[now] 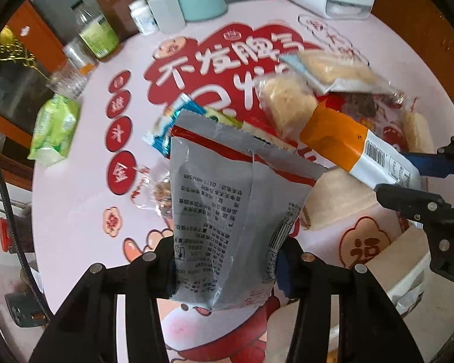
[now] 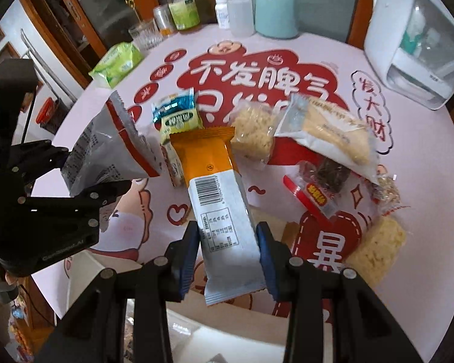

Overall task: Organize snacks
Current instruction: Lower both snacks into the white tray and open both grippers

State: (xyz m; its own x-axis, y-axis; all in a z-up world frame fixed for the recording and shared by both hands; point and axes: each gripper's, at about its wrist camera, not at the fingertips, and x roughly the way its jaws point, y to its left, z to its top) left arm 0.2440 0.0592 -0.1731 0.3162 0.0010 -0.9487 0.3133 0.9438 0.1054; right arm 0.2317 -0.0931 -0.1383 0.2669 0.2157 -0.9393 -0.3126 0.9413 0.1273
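Observation:
My left gripper [image 1: 227, 267] is shut on a grey and red snack bag [image 1: 227, 211] and holds it above the table; the bag also shows in the right wrist view [image 2: 106, 151]. My right gripper [image 2: 228, 251] is shut on an orange and white snack bar packet [image 2: 218, 211], also raised; the packet shows in the left wrist view [image 1: 363, 151]. On the round table [image 2: 423, 181] lie a blue-yellow packet [image 2: 178, 115], noodle-like cakes [image 2: 254, 133], a white-wrapped cake [image 2: 327, 133], a dark bar [image 2: 327, 178] and a yellow cake [image 2: 375, 251].
Along the far edge stand a teal canister [image 2: 275, 12], a squeeze bottle [image 2: 240, 12], a pill bottle [image 2: 222, 10], a green-label bottle [image 2: 183, 6] and a glass [image 2: 145, 36]. A green tissue pack [image 2: 118, 63] lies left. A white appliance [image 2: 417, 39] stands right. A cardboard box [image 2: 227, 332] is below.

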